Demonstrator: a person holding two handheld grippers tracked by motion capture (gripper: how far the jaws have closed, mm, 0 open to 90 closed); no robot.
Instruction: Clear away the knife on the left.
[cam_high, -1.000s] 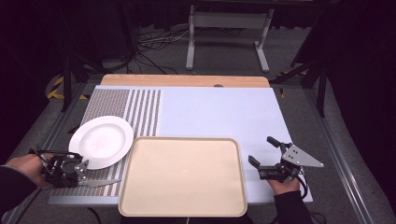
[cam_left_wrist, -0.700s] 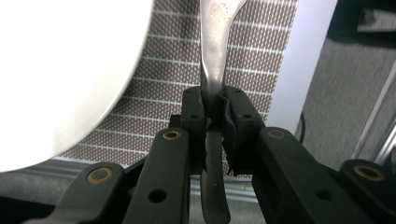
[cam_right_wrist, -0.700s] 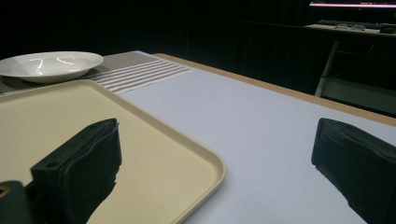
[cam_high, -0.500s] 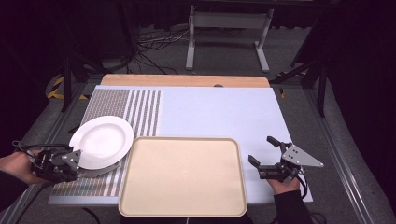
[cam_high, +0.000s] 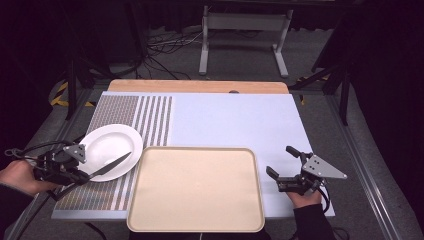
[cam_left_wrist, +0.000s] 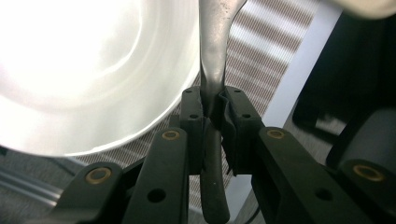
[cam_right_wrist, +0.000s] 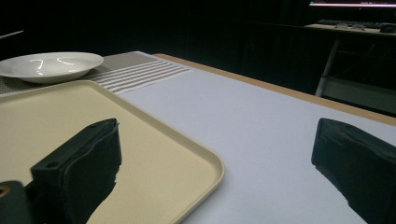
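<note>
High view: the left gripper (cam_high: 75, 172) clamps a knife (cam_high: 107, 165) whose blade lies over the plate (cam_high: 107, 145), while the right gripper (cam_high: 285, 167) stands open beside the tray (cam_high: 195, 220).

The table (cam_high: 235, 125) is evenly lit from above while the room around it sinks into near black. In the left gripper view the white plate (cam_left_wrist: 93, 70) is blown out by glare, its rim soft, and the knife (cam_left_wrist: 214, 56) blurs toward the top. In the right gripper view the near pads (cam_right_wrist: 84, 158) are dark and out of focus; the tray (cam_right_wrist: 154, 154) casts hardly any shadow.
</note>
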